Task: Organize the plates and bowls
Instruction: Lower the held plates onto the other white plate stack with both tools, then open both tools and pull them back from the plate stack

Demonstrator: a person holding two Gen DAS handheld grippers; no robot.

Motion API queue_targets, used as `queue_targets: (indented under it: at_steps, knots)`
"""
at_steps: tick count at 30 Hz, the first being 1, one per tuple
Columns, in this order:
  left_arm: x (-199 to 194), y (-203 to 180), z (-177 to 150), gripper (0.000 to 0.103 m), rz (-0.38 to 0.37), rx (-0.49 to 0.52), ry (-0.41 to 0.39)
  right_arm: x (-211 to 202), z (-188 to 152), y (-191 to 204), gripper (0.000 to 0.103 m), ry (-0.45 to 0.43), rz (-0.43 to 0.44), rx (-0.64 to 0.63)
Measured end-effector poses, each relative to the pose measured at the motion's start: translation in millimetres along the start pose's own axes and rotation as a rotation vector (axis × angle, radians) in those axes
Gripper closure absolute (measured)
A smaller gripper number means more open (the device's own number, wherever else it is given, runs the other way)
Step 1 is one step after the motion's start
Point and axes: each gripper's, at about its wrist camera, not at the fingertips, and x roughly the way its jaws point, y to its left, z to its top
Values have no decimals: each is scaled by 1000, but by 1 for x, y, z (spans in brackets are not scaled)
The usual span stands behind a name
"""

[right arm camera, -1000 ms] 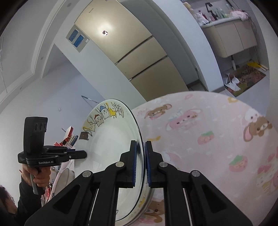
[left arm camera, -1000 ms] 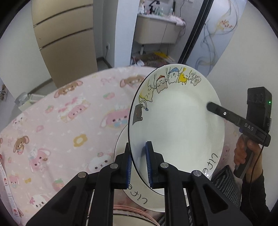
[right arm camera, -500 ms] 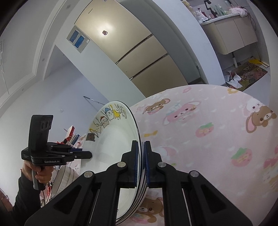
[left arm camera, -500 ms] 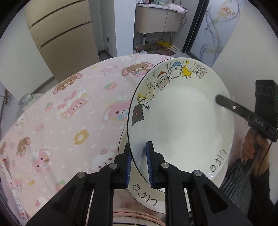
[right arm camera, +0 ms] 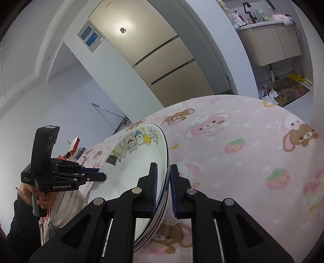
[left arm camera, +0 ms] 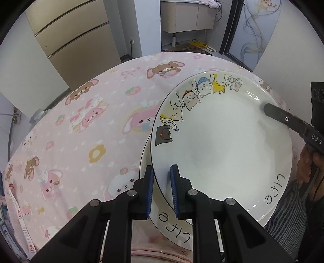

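A white plate (left arm camera: 222, 145) with cartoon cats and the word "life" on its rim hangs tilted over a stack of matching plates (left arm camera: 174, 226). My left gripper (left arm camera: 161, 168) is shut on its near rim. At the opposite rim sits my right gripper (right arm camera: 163, 165); its jaws are opening, and the rim is still between the blue pads and touching them. In the right wrist view the plate (right arm camera: 129, 168) leans with its lower edge on the stack (right arm camera: 156, 226), and the left gripper (right arm camera: 97, 175) grips the far side. The left wrist view shows the right gripper (left arm camera: 269, 109) reaching onto the plate's face.
The stack rests on a round table with a pink cartoon cloth (left arm camera: 81, 121), near the edge by the person. Boxes (left arm camera: 20, 214) lie at the table's left edge. A beige fridge (right arm camera: 162, 60) and a vanity cabinet (left arm camera: 186, 16) stand beyond the table.
The plate and both grippers have sunk toward the stack, and the plate lies flatter than before. The right pads stand slightly wider apart around the rim.
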Motion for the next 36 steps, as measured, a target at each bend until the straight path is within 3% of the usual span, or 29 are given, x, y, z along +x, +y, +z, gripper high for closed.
queue_targets:
  at_steps: [7,17,22,25,27,29,32,33,36]
  knots:
    - [-2,-7,-5,86,40,25,-29,-2,-3,2,90,-3,-2,-6]
    - [-15,3,-7,86,33,-28,-68,0,-3,7,90,10,-21,-36]
    - [-28,2,-13,85,48,-14,-139,1,-6,7,90,26,-11,-35]
    - [-38,-2,-19,71,32,19,-195,2,-10,11,89,43,-20,-55]
    - [-46,-3,-23,32,44,29,-233,1,-11,14,89,44,-35,-72]
    - [-55,-4,-27,10,16,32,-271,1,-13,16,89,54,-41,-74]
    - [-73,-5,-34,7,-78,39,-328,-1,-19,18,89,67,-53,-91]
    - [-80,-7,-35,0,-79,46,-352,-2,-19,19,89,68,-52,-92]
    - [-99,-14,-42,0,-47,72,-435,-3,-20,21,84,71,-72,-103]
